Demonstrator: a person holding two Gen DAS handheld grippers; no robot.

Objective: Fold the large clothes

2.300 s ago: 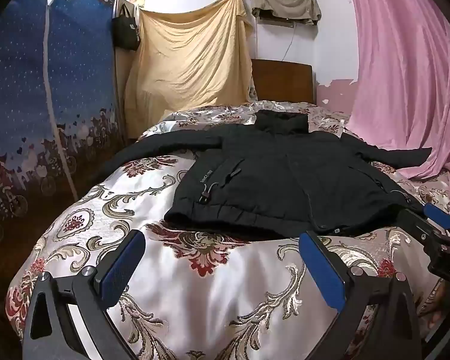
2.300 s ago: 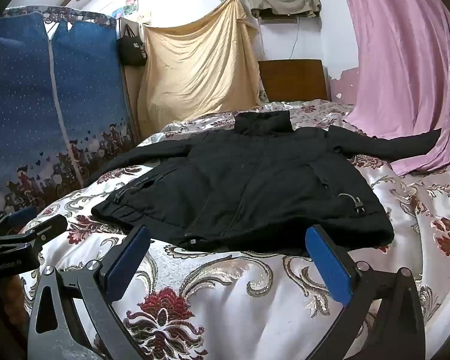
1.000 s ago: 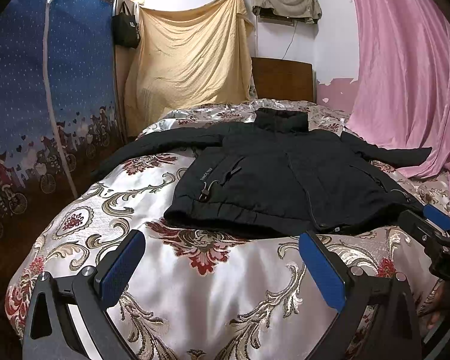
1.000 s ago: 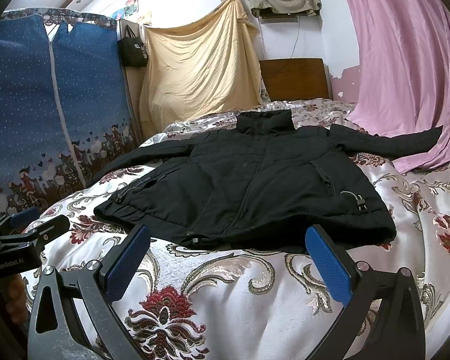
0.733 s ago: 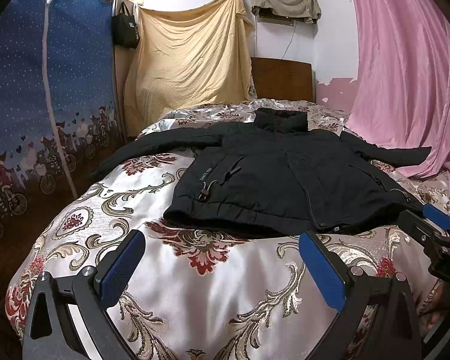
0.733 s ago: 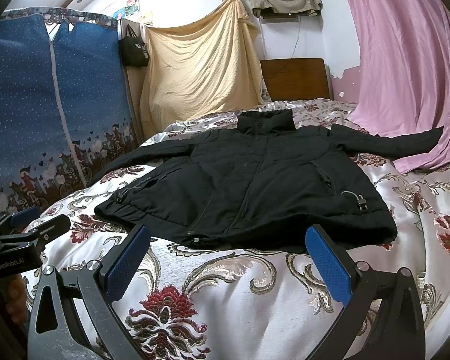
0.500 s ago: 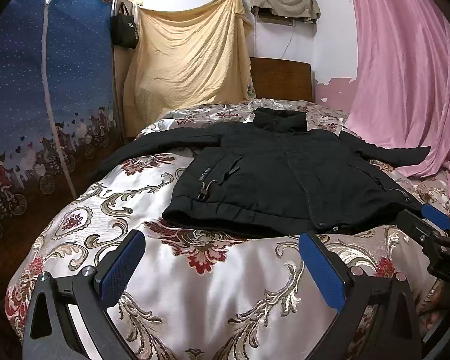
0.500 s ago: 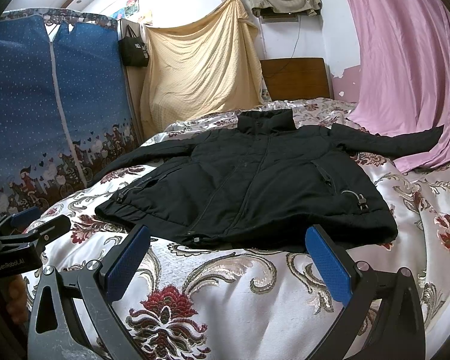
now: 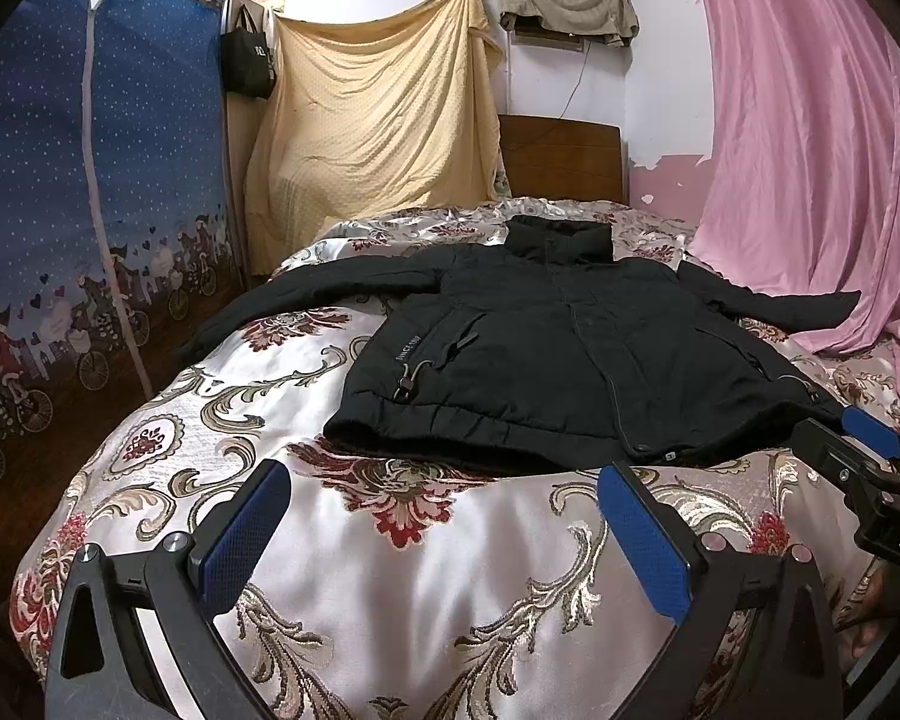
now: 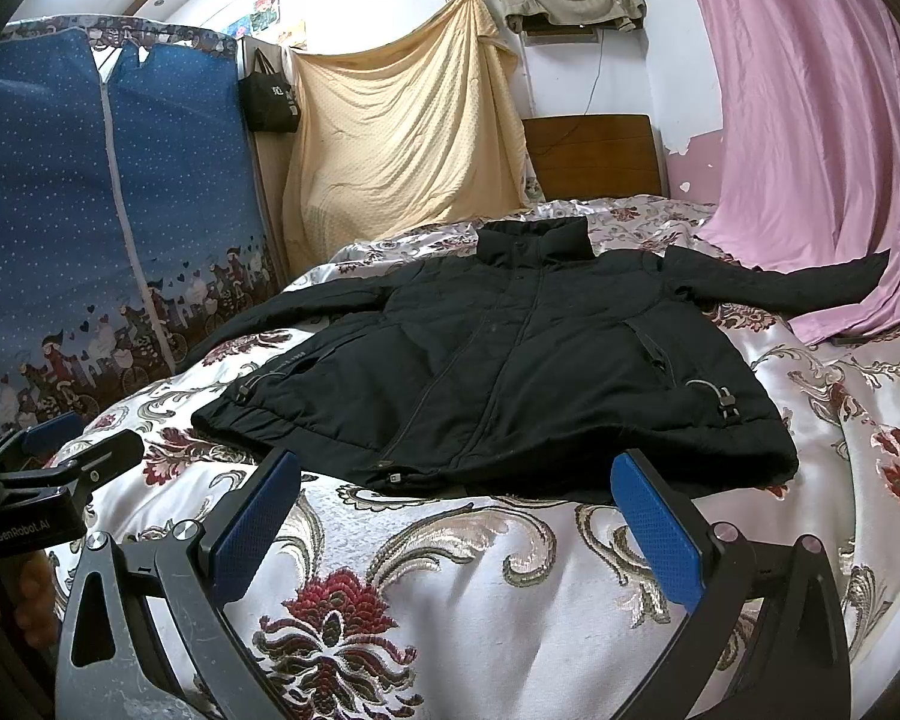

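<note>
A black jacket (image 9: pixel 576 360) lay flat, front up, on the floral bedspread (image 9: pixel 426 570), collar toward 12 o'clock and sleeves spread toward 9 and 3 o'clock. The left gripper (image 9: pixel 450 516) and right gripper (image 10: pixel 462 504) hovered near its hem, at 6 o'clock from it, jaws spread wide, holding nothing. A pink curtain (image 10: pixel 822 120) hung at 2 o'clock.
</note>
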